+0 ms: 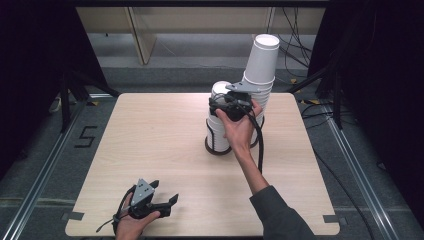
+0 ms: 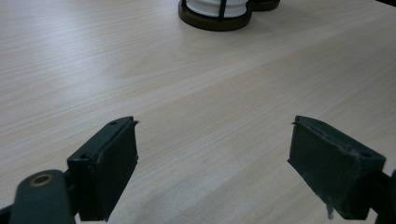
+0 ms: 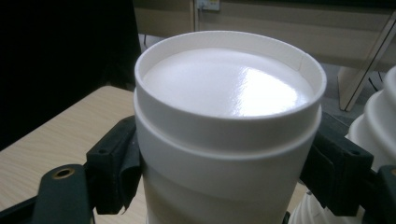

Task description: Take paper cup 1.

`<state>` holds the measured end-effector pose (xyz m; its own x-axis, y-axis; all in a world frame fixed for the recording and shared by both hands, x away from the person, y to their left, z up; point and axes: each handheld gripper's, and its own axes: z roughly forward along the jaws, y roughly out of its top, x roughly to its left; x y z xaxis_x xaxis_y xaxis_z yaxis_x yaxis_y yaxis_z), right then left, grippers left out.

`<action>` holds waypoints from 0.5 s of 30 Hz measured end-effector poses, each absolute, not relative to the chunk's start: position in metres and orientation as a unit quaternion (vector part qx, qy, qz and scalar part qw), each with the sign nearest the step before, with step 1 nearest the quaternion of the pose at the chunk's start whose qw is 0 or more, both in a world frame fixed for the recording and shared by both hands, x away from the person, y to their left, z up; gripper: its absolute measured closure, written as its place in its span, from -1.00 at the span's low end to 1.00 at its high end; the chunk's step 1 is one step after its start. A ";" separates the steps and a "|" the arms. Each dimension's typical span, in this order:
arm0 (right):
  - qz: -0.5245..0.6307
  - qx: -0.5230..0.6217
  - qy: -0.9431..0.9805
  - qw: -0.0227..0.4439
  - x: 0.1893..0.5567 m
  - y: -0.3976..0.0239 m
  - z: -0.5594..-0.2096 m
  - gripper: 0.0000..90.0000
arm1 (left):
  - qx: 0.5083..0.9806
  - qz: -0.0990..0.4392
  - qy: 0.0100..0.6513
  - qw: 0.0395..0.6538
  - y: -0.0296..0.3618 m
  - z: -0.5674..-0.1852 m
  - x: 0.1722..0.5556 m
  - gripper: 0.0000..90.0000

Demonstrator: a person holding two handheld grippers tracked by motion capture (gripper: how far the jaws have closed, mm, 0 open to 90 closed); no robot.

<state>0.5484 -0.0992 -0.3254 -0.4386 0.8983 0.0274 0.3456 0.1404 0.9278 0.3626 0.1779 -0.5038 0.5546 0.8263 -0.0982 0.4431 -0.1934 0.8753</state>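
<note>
The right hand-held gripper (image 1: 223, 102) is up at the shorter stack of cups (image 1: 218, 125), both jaws pressed against the sides of the top upturned cup (image 3: 229, 116); that's a grip, just under the rim of its base. That stack stands in a dark ring holder (image 1: 216, 148) on the far middle of the table (image 1: 150, 150), and right beside it the taller stack (image 1: 260, 70) leans off to the right.

Down at the near edge, the left hand-held gripper (image 1: 167, 205) rests low over bare table, jaws standing apart with nothing between them.

To do this step well, I'd say lift straight up along the stack's line, gently, so only the top cup comes free. Squeeze lightly, as paper walls crush. And keep wide of that leaning stack; a nudge could topple it.

As for writing: the cups are plain white, with no print to read. On the floor at the left, black tape forms what looks like a "5" (image 1: 86, 136).
</note>
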 end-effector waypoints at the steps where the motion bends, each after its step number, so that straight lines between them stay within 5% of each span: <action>1: 0.487 0.450 0.693 0.284 0.546 -0.099 -0.321 -0.51 | 0.745 0.203 0.426 0.471 0.178 -0.504 0.363 -0.67; 15: 0.527 0.408 0.677 0.312 0.532 -0.104 -0.259 -0.50 | 0.745 0.200 0.424 0.475 0.177 -0.505 0.363 -0.67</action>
